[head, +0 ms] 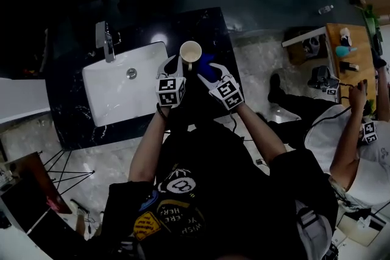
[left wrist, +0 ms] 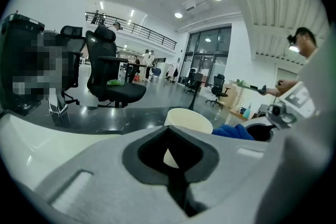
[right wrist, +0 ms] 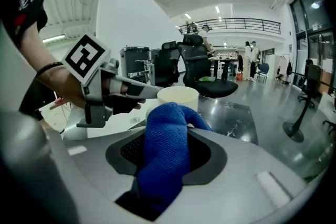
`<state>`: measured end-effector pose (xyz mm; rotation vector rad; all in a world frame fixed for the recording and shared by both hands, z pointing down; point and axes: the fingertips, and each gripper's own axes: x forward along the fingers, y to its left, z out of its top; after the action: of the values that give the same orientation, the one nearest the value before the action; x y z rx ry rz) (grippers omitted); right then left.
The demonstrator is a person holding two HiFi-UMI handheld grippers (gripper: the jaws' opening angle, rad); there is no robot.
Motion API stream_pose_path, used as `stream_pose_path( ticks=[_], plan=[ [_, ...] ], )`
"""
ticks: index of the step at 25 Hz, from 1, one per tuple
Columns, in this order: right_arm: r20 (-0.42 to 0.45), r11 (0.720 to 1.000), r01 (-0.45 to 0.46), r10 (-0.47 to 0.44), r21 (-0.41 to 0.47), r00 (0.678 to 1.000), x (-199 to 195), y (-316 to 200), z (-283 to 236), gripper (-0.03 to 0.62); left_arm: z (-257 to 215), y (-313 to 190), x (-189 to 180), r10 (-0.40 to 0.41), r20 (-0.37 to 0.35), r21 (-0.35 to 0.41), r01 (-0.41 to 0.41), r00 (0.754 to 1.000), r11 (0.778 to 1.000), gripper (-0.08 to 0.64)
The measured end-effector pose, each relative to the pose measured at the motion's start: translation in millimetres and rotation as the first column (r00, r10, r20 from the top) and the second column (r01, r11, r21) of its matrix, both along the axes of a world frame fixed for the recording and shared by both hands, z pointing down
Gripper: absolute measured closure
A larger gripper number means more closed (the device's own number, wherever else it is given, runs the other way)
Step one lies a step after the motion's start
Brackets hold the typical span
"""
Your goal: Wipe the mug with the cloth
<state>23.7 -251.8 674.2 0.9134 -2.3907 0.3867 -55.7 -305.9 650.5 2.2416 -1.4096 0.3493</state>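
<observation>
A cream mug stands upright on the black counter, just right of the sink. My left gripper reaches it from the near side. In the left gripper view the mug sits right at the jaws, which are drawn together on its near side, so my left gripper is shut on the mug. My right gripper is shut on a blue cloth. In the right gripper view the cloth bulges up from between the jaws, close in front of the mug.
A white sink basin with a chrome faucet fills the left of the black marble counter. Another person sits at the right by a wooden table. Black office chairs stand beyond the counter.
</observation>
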Motion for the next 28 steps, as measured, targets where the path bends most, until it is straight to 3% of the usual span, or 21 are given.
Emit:
stream_pose_path(
  ticks=[4, 5, 8, 14, 16, 19, 21, 25, 28],
  plan=[
    [0.040, 0.974, -0.225, 0.224, 0.028, 0.974, 45.3, -63.5, -17.9, 0.425, -4.7, 0.2, 0.5, 0.007, 0.031, 0.003, -0.007, 1.000, 1.000, 0.555],
    [0.036, 0.968, -0.246, 0.244, 0.042, 0.969, 49.1, -81.7, -22.1, 0.425, -5.0, 0.5, 0.7, 0.010, 0.038, 0.003, -0.010, 0.999, 1.000, 0.555],
    [0.001, 0.985, -0.165, 0.165, 0.058, 0.986, 34.3, -94.1, -19.5, 0.425, -4.5, 3.3, 2.3, -0.001, 0.031, -0.009, 0.001, 1.000, 1.000, 0.555],
    [-0.001, 0.998, 0.021, -0.021, -0.058, 1.000, 8.1, -0.3, 16.0, 0.425, 4.2, 5.0, 1.7, -0.027, 0.027, -0.021, 0.027, 0.999, 0.999, 0.555],
    [0.044, 0.995, -0.045, 0.049, -0.087, 0.998, 24.1, -6.4, 10.3, 0.425, -0.3, 3.3, -4.6, -0.052, 0.018, -0.011, 0.052, 0.998, 0.999, 0.555],
    [0.091, 0.985, -0.172, 0.173, -0.021, 0.981, 46.1, -66.2, -19.7, 0.426, -4.2, -2.4, -10.8, -0.062, 0.013, -0.002, 0.062, 0.998, 0.998, 0.555],
    [0.098, 0.984, -0.176, 0.174, 0.010, 0.980, 40.0, -97.0, -30.6, 0.425, -1.9, -3.4, -8.5, -0.047, 0.024, -0.005, 0.047, 0.999, 0.999, 0.555],
    [-0.017, 1.000, 0.003, -0.003, 0.015, 1.000, 15.9, -71.8, -15.1, 0.427, 1.1, 0.0, -3.0, -0.077, 0.002, -0.021, 0.077, 0.997, 0.997, 0.555],
    [-0.016, 0.994, 0.114, -0.114, 0.001, 0.993, 0.6, -28.4, -5.0, 0.427, -1.6, -0.7, -1.0, -0.090, -0.007, -0.011, 0.090, 0.996, 0.996, 0.555]
  ],
)
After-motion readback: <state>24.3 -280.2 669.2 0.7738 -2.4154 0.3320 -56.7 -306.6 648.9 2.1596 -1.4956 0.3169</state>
